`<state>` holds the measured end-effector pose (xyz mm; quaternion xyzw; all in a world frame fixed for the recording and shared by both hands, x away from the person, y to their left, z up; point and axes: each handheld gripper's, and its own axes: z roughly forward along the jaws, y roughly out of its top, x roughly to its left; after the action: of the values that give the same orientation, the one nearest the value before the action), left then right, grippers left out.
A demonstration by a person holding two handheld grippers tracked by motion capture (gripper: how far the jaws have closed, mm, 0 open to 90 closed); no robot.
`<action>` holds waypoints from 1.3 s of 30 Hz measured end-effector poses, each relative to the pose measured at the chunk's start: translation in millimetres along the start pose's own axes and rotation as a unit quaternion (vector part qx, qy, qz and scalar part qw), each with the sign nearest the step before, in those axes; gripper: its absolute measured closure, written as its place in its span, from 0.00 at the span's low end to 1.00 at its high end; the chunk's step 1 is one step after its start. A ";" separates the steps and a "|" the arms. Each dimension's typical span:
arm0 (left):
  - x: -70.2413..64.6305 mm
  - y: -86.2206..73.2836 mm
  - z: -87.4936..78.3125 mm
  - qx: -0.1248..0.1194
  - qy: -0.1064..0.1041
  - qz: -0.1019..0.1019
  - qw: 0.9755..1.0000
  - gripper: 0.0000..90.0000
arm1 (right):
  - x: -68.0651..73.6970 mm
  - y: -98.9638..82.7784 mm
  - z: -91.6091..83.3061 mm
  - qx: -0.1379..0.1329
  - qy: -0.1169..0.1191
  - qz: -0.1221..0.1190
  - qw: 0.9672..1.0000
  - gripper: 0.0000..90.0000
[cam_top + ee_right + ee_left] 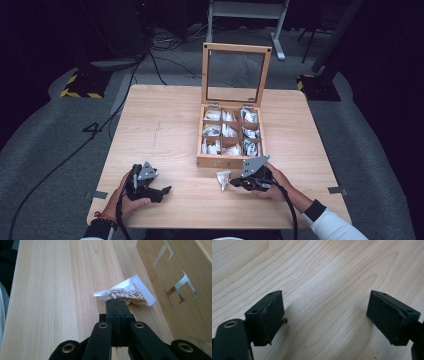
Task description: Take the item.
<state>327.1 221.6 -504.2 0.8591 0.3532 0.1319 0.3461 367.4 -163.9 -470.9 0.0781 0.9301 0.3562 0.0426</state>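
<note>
While the wooden table (165, 130) carries an open wooden box (230, 160) of white packets toward its right half, the left gripper (159, 192) rests well left of the box's front wall, its jaws spread wide over bare wood with nothing between them. The right gripper (118, 305), just in front of that wall, has its jaws pressed together on the edge of a white sachet (130, 293) lying on the table beside the box.

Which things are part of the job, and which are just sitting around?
In the job:
- small white paper packet, pinched by right gripper
- open wooden box with glass lid
- left gripper, open

Just around:
- black cables on the floor
- light wooden table
</note>
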 end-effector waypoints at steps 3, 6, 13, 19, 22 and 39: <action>0.0 0.0 0.0 0.000 0.000 0.000 1.000 0.17 | 0.5 -3.9 0.0 0.002 0.003 0.007 1.000 1.00; 0.0 0.0 0.0 0.000 0.000 0.000 1.000 0.17 | 1.3 -7.7 -1.5 0.004 0.000 0.009 1.000 0.98; 0.0 0.0 0.0 0.000 0.000 0.000 1.000 0.17 | 1.4 -16.5 -13.0 -0.005 -0.010 0.027 1.000 0.86; -0.2 0.0 0.0 0.000 0.000 0.000 1.000 0.17 | -1.7 -24.8 -27.3 -0.016 -0.024 0.035 0.999 0.75; -0.3 0.0 0.0 0.000 0.001 -0.001 1.000 0.17 | -3.2 -29.5 -35.5 -0.021 -0.031 0.037 0.999 0.69; 3.1 12.6 6.0 0.017 -0.002 -0.004 1.000 0.19 | -13.7 -64.6 -70.9 -0.034 -0.080 0.078 0.993 0.50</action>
<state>338.6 214.3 -500.0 0.8636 0.3581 0.1231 0.3328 363.9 -260.2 -461.2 0.1771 0.9022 0.3825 0.0913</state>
